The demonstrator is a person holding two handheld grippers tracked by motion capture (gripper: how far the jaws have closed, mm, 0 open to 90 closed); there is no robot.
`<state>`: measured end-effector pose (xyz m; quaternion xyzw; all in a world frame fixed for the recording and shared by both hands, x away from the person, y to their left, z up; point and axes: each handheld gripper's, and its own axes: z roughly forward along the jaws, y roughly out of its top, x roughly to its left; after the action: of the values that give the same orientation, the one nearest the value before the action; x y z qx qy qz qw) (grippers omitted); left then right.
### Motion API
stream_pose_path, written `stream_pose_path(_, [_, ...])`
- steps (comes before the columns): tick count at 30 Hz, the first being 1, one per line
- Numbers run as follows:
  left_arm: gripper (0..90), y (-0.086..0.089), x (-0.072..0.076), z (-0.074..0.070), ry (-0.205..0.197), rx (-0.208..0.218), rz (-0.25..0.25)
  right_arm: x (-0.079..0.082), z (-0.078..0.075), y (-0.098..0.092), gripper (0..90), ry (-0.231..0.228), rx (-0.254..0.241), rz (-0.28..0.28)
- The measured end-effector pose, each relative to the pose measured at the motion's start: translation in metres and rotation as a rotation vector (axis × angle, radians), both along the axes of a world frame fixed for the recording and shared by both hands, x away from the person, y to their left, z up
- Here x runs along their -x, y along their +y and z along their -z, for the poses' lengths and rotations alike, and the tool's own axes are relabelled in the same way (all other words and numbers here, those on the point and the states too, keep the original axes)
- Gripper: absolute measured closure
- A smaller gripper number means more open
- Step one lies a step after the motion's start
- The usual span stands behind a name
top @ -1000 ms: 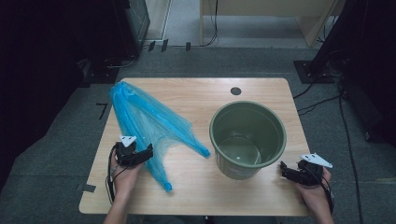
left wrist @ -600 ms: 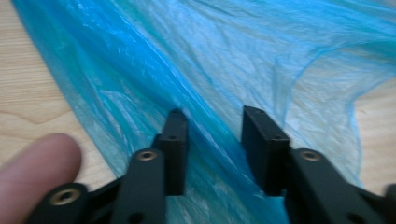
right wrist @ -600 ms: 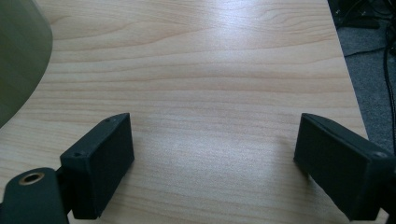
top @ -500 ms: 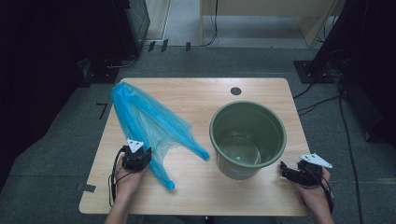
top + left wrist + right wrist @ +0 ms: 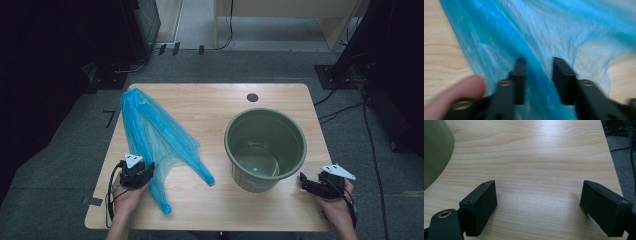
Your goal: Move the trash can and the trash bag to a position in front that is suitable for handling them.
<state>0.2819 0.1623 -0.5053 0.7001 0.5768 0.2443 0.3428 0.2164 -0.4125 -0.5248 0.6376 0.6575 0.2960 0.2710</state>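
A crumpled blue plastic bag (image 5: 150,135) lies spread across the left half of the wooden table (image 5: 210,105). My left gripper (image 5: 148,170) sits at the bag's near left edge. In the left gripper view its jaws (image 5: 539,62) have just been opening, and a fold of the blue bag (image 5: 531,30) runs between them with a gap on both sides. A green bucket (image 5: 265,150) stands upright and empty on the right. My right gripper (image 5: 304,183) rests open just right of the bucket's base, with bare wood between its jaws (image 5: 539,192). The bucket's wall (image 5: 435,150) is at the left of the right gripper view.
A dark round hole (image 5: 252,97) is in the tabletop behind the bucket. The table's right edge (image 5: 611,157) runs close to my right gripper, with grey floor and cables beyond. Dark equipment stands around the table.
My left hand has shifted slightly toward the near edge along the bag's side. The bag, the bucket and the right hand have stayed where they were.
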Motion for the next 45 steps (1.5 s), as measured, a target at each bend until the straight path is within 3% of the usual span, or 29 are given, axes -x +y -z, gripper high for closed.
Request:
stream_pose_path(4, [41.9, -0.014, -0.008, -0.012, -0.047, 0.008, -0.060, 0.000, 0.000, 0.000, 13.7, -0.001, 0.001, -0.001])
stream_pose_path(8, [35.8, -0.021, -0.023, -0.019, -0.054, 0.015, -0.110, 0.000, 0.000, 0.000, 13.7, -0.001, 0.001, -0.001])
stream_pose_path(14, [31.9, -0.022, -0.043, -0.005, 0.027, -0.013, -0.161, 0.000, 0.000, 0.000, 13.7, 0.000, -0.001, 0.000])
stream_pose_path(15, [32.2, -0.023, -0.045, 0.000, 0.047, -0.028, -0.154, 0.000, 0.000, 0.000, 13.7, 0.000, -0.001, 0.000])
stream_pose_path(19, [33.3, -0.026, -0.043, 0.007, 0.052, -0.044, -0.141, -0.001, 0.000, 0.000, 13.9, -0.001, 0.000, 0.008])
stream_pose_path(25, [35.8, -0.028, -0.038, 0.010, 0.021, -0.056, -0.127, -0.007, -0.001, 0.004, 20.8, -0.008, -0.003, 0.041])
stream_pose_path(27, [37.0, -0.029, -0.036, 0.011, 0.017, -0.054, -0.121, -0.010, -0.001, 0.005, 25.9, -0.017, -0.017, 0.067])
stream_pose_path(30, [37.3, -0.028, -0.033, 0.011, 0.009, -0.055, -0.109, -0.017, -0.004, 0.007, 30.2, -0.024, -0.088, 0.077])
stream_pose_path(34, [37.3, -0.028, -0.030, 0.011, 0.007, -0.053, -0.092, -0.028, -0.004, 0.017, 32.1, -0.017, -0.072, 0.068])
stream_pose_path(37, [37.4, -0.028, -0.026, 0.012, 0.004, -0.052, -0.068, -0.036, -0.006, 0.027, 32.7, -0.038, -0.047, 0.071])
stream_pose_path(38, [37.3, -0.027, -0.024, 0.012, 0.003, -0.055, -0.055, -0.039, -0.007, 0.033, 32.7, -0.061, -0.061, 0.064])
stream_pose_path(45, [36.0, -0.024, -0.016, 0.012, 0.003, -0.052, 0.013, -0.045, -0.007, 0.049, 35.6, -0.097, -0.055, 0.046])
